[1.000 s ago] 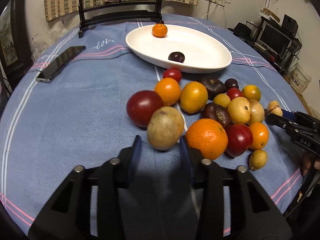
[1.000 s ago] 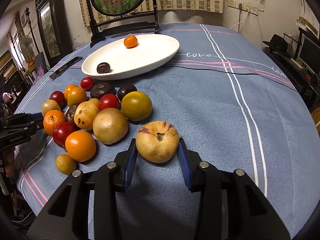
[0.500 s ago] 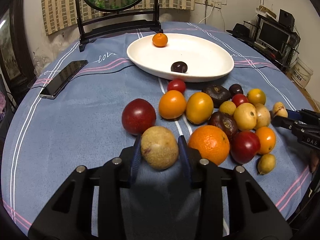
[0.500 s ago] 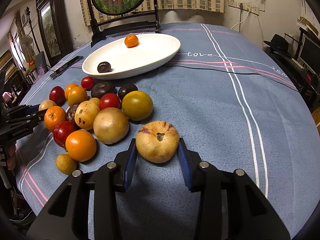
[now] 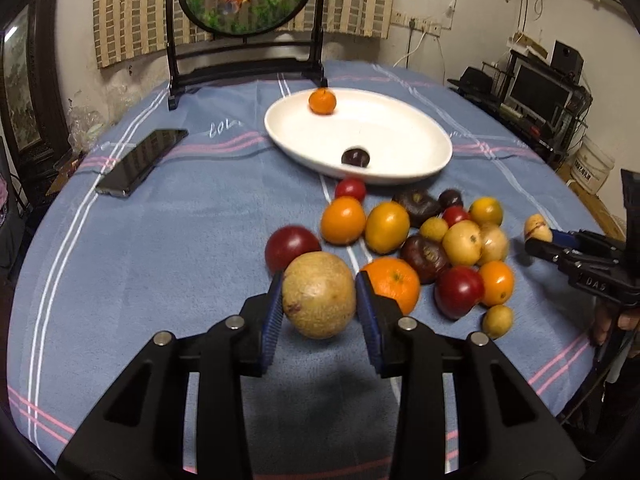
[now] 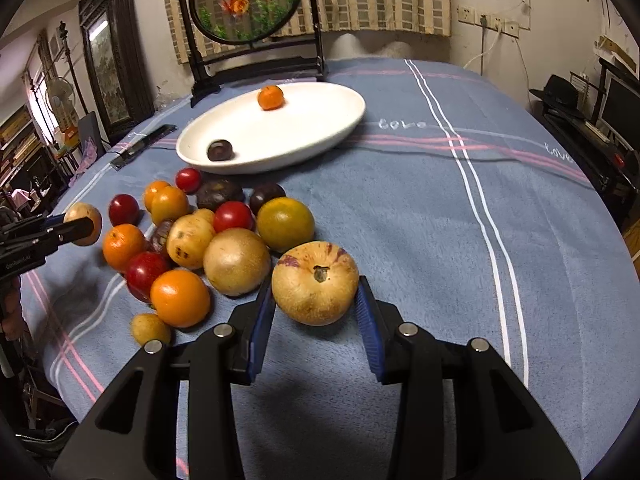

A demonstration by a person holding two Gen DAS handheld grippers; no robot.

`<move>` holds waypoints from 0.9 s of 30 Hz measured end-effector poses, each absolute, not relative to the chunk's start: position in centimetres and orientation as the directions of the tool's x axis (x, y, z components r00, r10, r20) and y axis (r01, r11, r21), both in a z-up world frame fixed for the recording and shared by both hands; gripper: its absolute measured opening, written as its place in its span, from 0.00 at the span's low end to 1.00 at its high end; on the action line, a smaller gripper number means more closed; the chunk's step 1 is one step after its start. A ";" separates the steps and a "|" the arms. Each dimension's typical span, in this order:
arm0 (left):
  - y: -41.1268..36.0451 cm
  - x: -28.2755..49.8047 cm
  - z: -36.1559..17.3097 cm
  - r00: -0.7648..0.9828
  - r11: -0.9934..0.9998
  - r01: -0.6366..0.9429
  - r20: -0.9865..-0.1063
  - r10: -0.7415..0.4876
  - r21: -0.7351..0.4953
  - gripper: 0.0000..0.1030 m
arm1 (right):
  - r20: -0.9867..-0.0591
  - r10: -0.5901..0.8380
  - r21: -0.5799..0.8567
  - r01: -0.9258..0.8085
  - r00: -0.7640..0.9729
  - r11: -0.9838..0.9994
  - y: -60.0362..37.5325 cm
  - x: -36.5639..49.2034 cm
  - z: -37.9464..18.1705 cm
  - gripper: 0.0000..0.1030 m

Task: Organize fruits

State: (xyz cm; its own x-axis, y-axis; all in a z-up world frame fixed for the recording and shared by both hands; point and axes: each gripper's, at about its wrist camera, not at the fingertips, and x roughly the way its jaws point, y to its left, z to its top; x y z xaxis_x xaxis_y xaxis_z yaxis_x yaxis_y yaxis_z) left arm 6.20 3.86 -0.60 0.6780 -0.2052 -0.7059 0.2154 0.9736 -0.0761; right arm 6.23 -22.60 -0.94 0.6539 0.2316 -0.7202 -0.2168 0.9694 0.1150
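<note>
Gripping one fruit in each gripper, with the white dish holding two more.

Left wrist view: the left gripper (image 5: 319, 294) has its blue pads clamped on a tan round fruit (image 5: 319, 295), above the cloth; ahead of the jaws the oval white dish (image 5: 432, 140) holds a small mandarin (image 5: 322, 101) and a dark plum (image 5: 355, 157), the loose fruit pile (image 5: 424, 240) lying between.
Right wrist view: the right gripper (image 6: 316, 306) pinches a yellow purple-streaked fruit (image 6: 315, 282); the dish sits ahead and left of the jaws with the same two fruits inside.
</note>
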 end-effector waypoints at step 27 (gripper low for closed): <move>3.3 12.7 1.0 0.680 0.971 0.222 -0.700 -0.216 -0.084 0.44 | -0.629 0.360 0.133 -0.360 0.689 0.923 -17.2 14.9 4.6 0.40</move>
State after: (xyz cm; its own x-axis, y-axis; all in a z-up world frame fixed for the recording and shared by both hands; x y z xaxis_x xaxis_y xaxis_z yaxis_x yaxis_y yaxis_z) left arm 12.65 3.31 0.98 0.6804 -0.2161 -0.7002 0.2224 0.9714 -0.0837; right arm 14.92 -17.23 4.63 0.6888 0.3596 -0.6295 -0.3604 0.9233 0.1331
